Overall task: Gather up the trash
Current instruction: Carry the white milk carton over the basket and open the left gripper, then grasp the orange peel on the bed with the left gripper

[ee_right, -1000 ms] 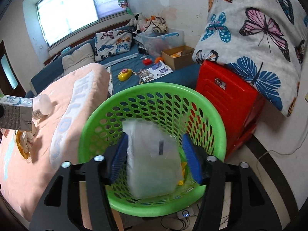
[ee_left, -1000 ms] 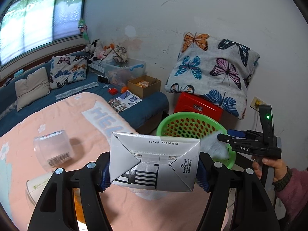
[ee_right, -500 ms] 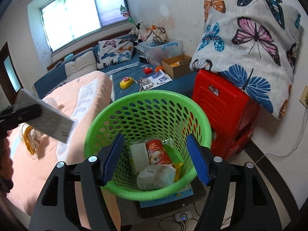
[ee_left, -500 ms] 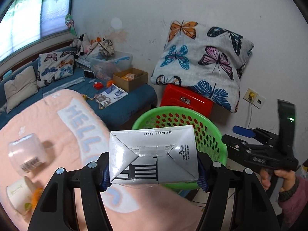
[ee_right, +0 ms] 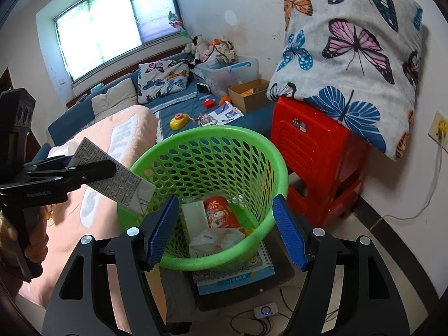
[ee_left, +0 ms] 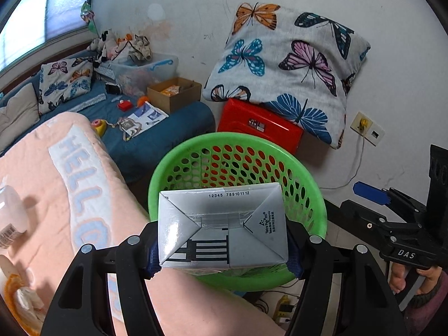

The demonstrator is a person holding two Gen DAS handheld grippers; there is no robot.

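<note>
**A:** Two grippers here. The left gripper [ee_left: 222, 247] has its jaws clamped on the grey drink carton [ee_left: 222, 228], one pad on each narrow side. The right gripper [ee_right: 225, 231] has its jaws wide apart with nothing between them. Just ahead of both sits the green basket [ee_right: 212, 134], already holding a red wrapper [ee_right: 221, 214] and some white packaging [ee_right: 215, 240].

**B:** So where's the carton relative to the opening?

**A:** From the right wrist view its lower corner hangs right at the near-left rim, tilted down into the basket. I'd guess it isn't fully over the hole yet.

**B:** Then I'd push forward past the rim a bit before letting go, otherwise it could clip the edge and tumble onto the pink blanket [ee_left: 42, 184] beside the left jaws.

**A:** Agreed. Open wide in one go so neither pad drags it. Keep the right gripper back, out of the drop path.
</note>
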